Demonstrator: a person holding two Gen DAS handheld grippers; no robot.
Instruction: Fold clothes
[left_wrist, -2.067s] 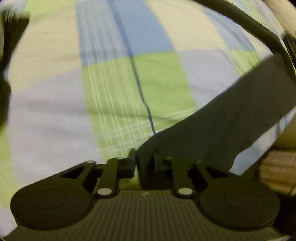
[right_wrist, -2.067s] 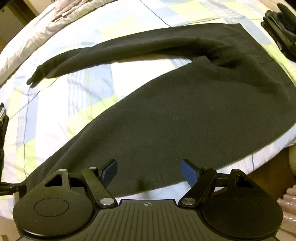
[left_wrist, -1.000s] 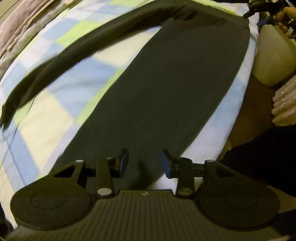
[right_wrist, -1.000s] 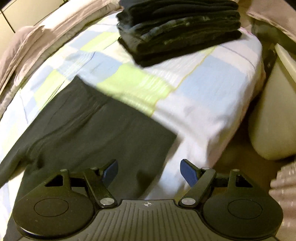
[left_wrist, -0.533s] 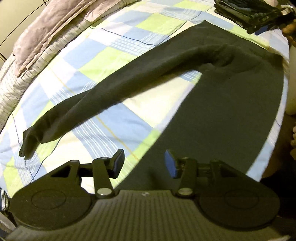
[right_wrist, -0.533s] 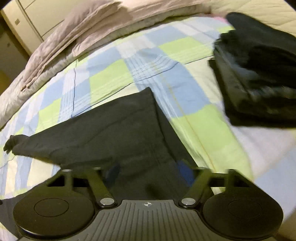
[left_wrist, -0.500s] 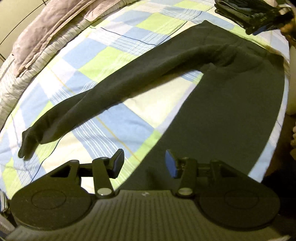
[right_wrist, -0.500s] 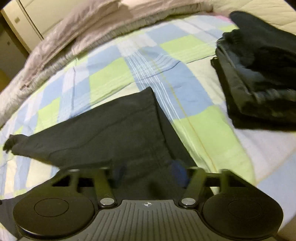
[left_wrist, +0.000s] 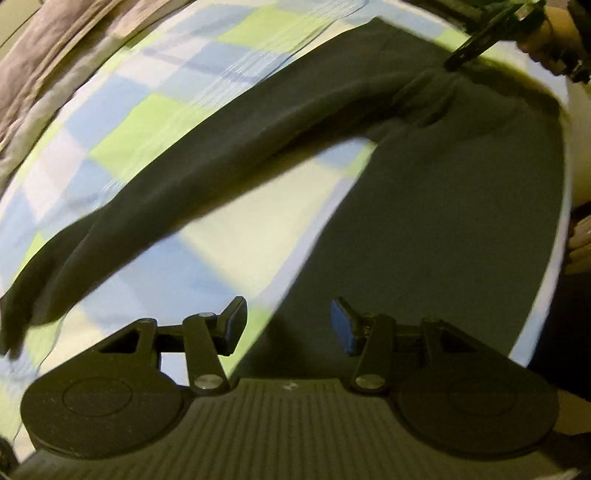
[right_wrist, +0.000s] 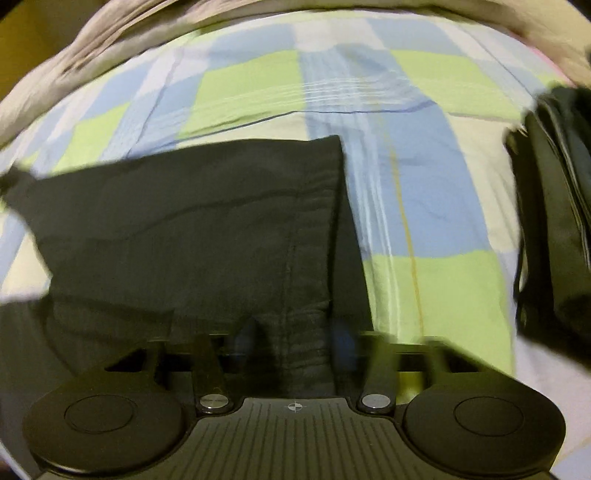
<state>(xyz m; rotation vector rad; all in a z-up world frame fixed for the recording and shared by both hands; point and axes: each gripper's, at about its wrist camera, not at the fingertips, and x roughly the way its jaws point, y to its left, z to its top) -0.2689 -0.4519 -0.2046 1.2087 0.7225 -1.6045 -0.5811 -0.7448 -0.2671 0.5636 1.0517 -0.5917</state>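
Dark grey knit leggings (left_wrist: 424, 206) lie spread flat on the checked blue, green and white bedsheet (left_wrist: 155, 122), filling the centre and right of the left wrist frame. At the bottom of that frame the left gripper (left_wrist: 288, 325) has its two blue-padded fingers (left_wrist: 341, 326) well apart with nothing between them, poised over the lower end of one trouser leg where its edge meets the sheet. That leg runs up the right half of the frame to the waist at the upper right; the other leg stretches diagonally from there down to the left edge, its cuff at the lower left. In the upper right corner the right gripper (left_wrist: 458, 62) reaches the waist of the garment, with the person's hand (left_wrist: 546, 33) behind it. In the right wrist frame the right gripper (right_wrist: 291, 339) sits at the bottom centre, its fingers (right_wrist: 249, 338) blurred and set on either side of a bunched ridge of the waistband (right_wrist: 295, 332); whether they have closed on the cloth I cannot tell. Past them the leggings (right_wrist: 184, 229) cover the left centre of the frame. A stack of folded dark clothes (right_wrist: 554, 221) rests on the sheet at the right edge, apart from the leggings. A rumpled beige quilt (right_wrist: 92, 44) lines the top of the frame.
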